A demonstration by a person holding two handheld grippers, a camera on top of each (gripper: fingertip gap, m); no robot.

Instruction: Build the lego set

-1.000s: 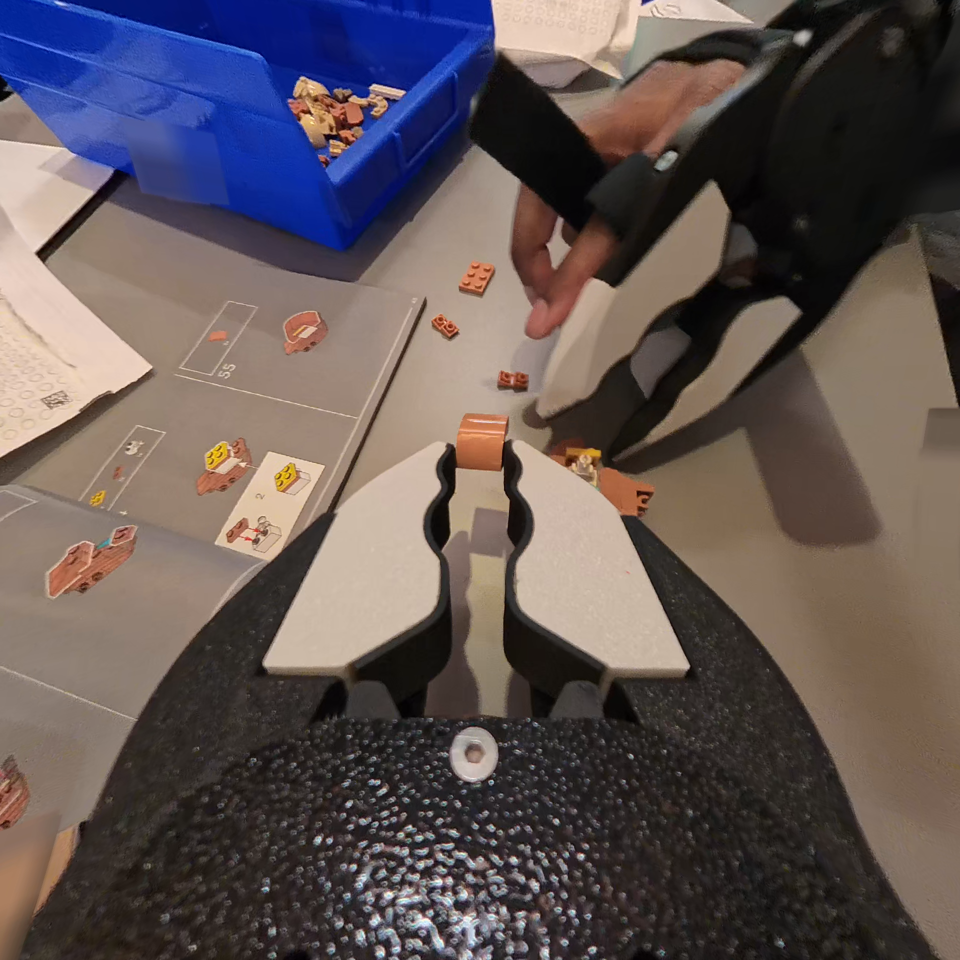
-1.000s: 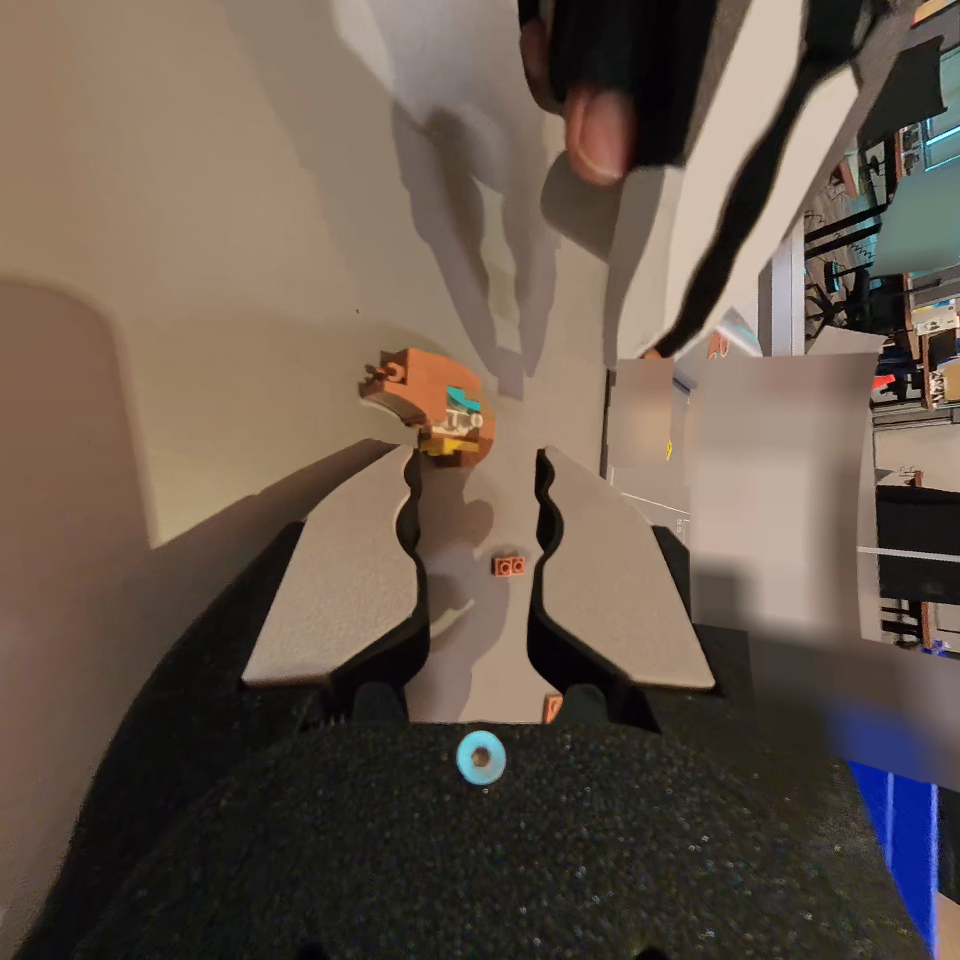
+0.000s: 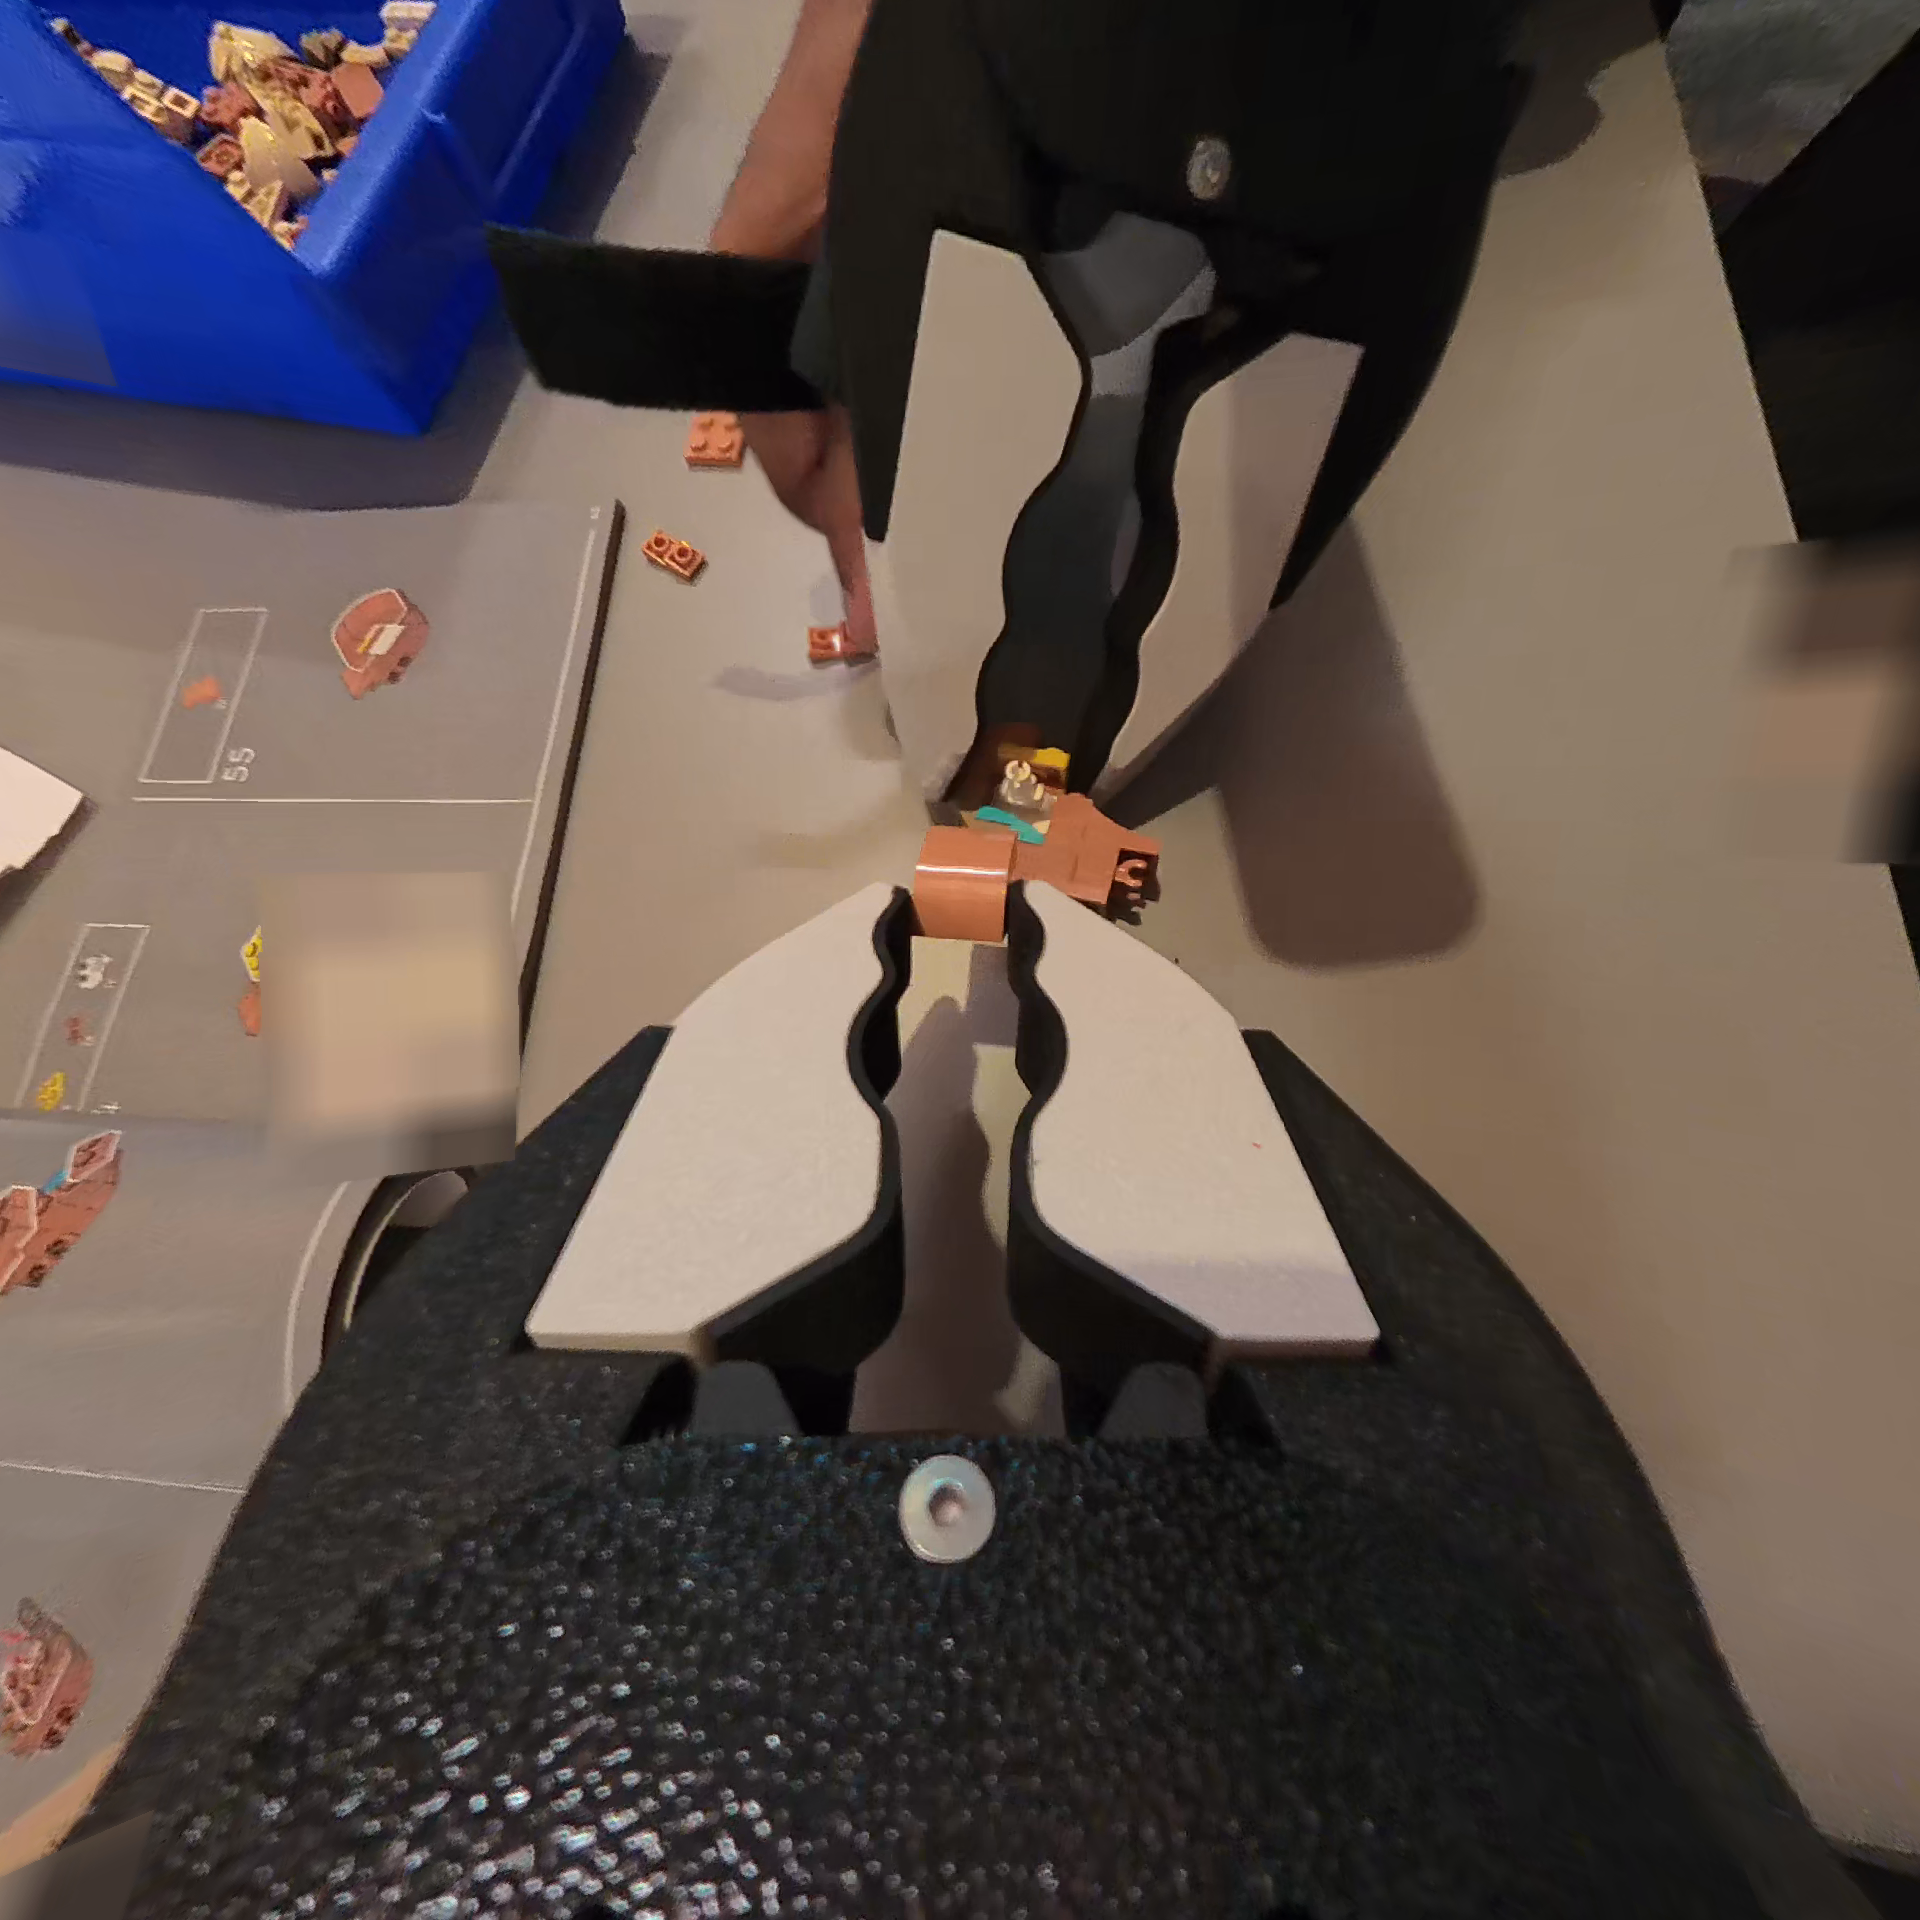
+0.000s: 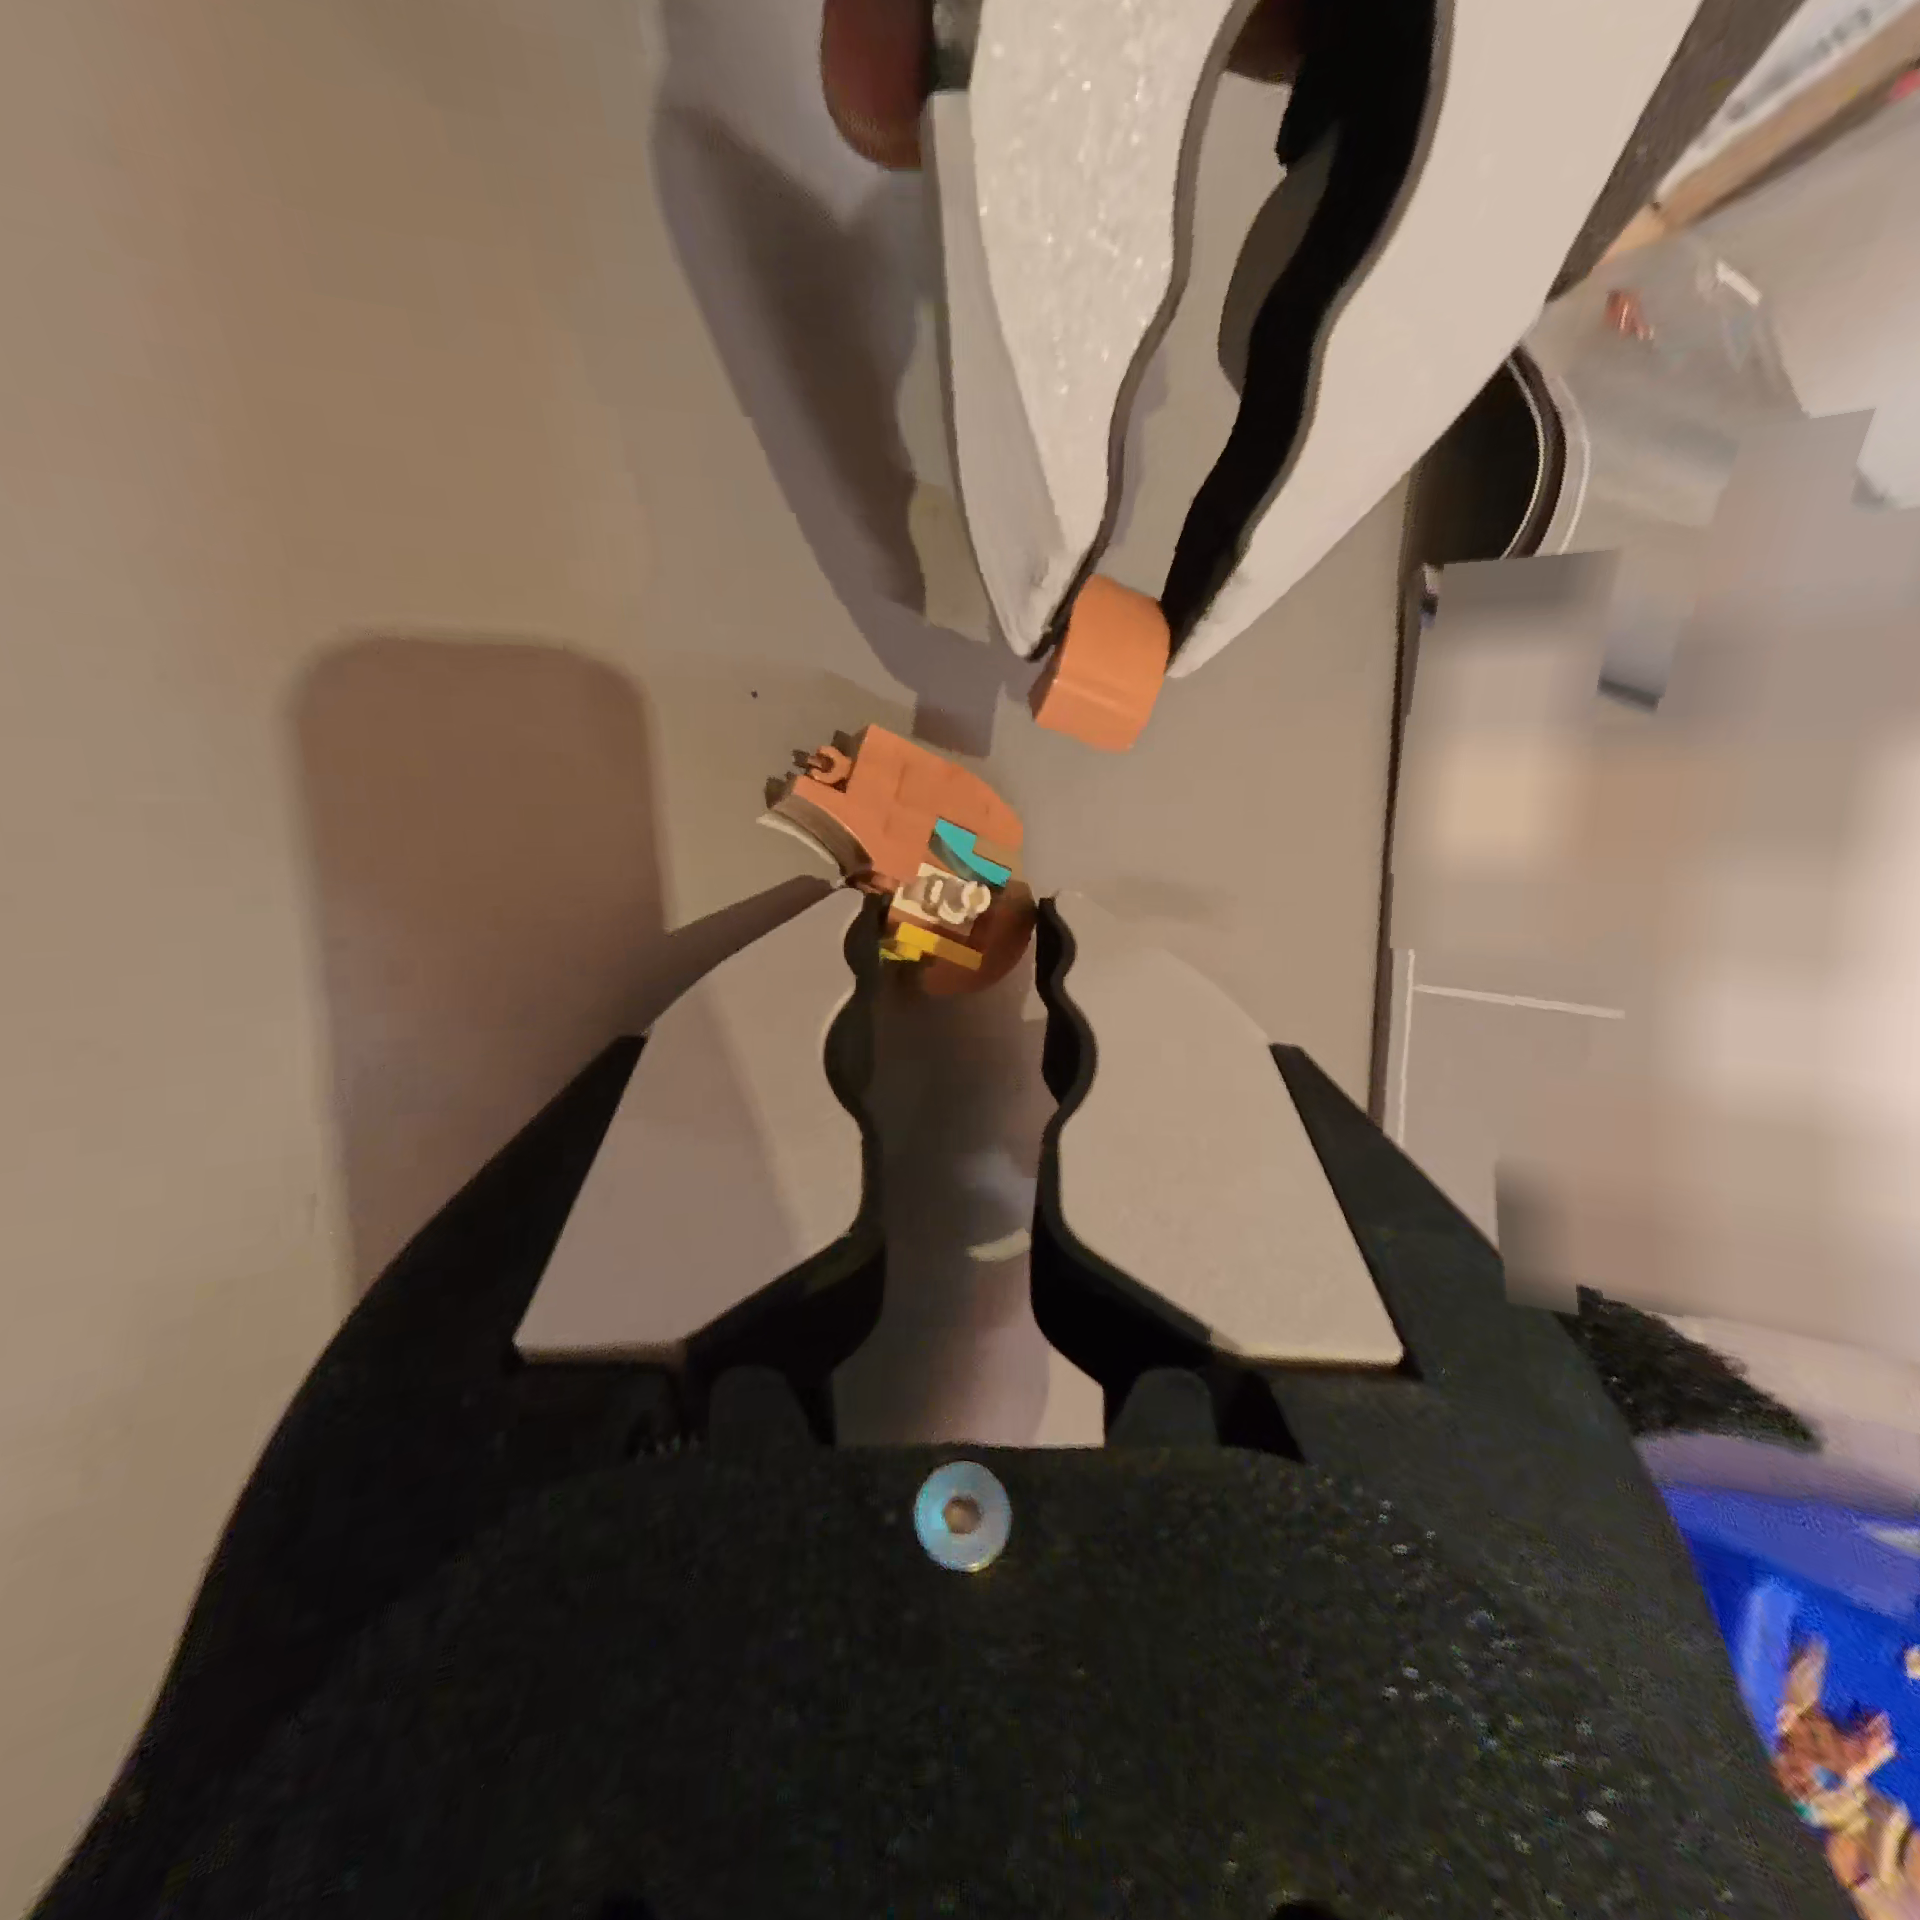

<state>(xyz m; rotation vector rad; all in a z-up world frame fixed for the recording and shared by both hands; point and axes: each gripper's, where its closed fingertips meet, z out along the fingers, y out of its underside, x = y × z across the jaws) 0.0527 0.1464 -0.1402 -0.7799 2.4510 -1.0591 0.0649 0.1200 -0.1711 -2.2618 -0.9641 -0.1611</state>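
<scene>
Reddish-brown toy-brick model (image 4: pixel 914 831) with teal, white and yellow bits sits on the grey table (image 4: pixel 312 416). Your right gripper (image 4: pixel 945 935) has moved in and narrowed around its yellow end, though I can't tell if both pads press. Your left gripper (image 3: pixel 961 920) still pinches the smooth curved brown brick (image 3: pixel 961 883), now hovering just beside the model.

The left gripper (image 3: pixel 961 914) pinches a curved brown brick (image 3: pixel 964 883) just beside a small brick model (image 3: pixel 1070 831).
</scene>
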